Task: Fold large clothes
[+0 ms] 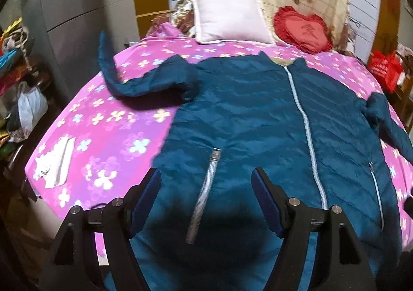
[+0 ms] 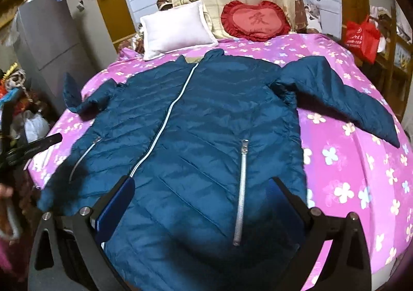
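One teal quilted jacket (image 2: 201,120) lay face up and zipped on the pink flowered bed (image 2: 343,161), collar toward twelve o'clock, hem at six o'clock beneath both claws. It looked light, puffy and soft, with a slick shell that would likely slide on itself and spring back from a crease. The hem corners, sleeve cuffs and shoulder seams seemed the surest places to pinch.

The left claw (image 1: 206,185) hovered spread wide over the hem, holding nothing. The right claw (image 2: 202,195) was likewise spread and empty above the lower front.

Counted: two sleeves, the left sleeve (image 1: 144,84) bent toward ten o'clock, the right sleeve (image 2: 343,99) stretched toward three o'clock; one front zipper (image 2: 165,120); two pocket zippers (image 2: 241,192). At twelve o'clock sat one white pillow (image 2: 175,30) and one red heart cushion (image 2: 255,21).
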